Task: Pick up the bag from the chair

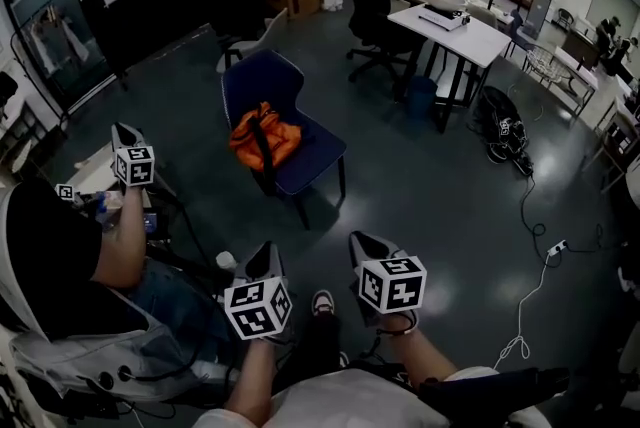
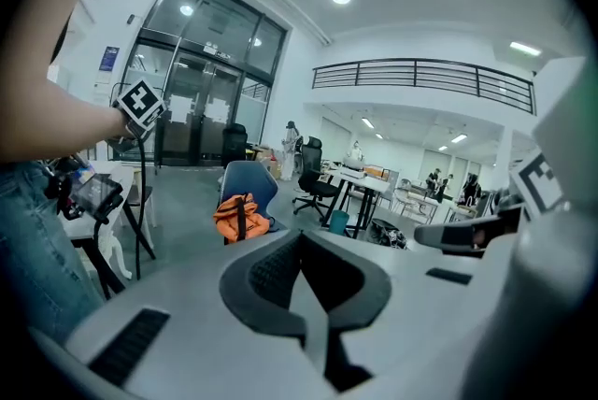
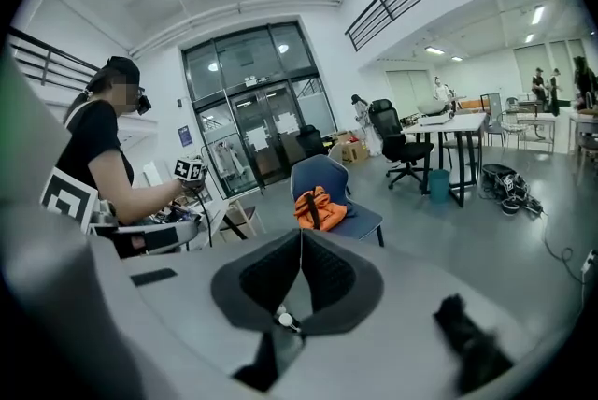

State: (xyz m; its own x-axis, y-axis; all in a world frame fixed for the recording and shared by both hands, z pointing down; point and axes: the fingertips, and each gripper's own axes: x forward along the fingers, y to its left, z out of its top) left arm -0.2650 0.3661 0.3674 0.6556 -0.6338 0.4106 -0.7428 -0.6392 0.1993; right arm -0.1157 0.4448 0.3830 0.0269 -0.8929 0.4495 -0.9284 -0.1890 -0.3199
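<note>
Orange bag [image 1: 281, 133] sits slumped on the blue chair [image 1: 312, 154], well apart on the far side from the left gripper [image 1: 262, 256] and right gripper [image 1: 368, 248], both pinched closed with nothing in them; the bag looks soft, light and floppy, so probably best grabbed by its black strap [image 1: 263, 144] or a top fabric fold.

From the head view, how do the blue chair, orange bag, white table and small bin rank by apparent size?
1. Blue chair and white table: about alike; the table stands farther off, so unranked.
2. Orange bag.
3. Small bin, under the table.
</note>
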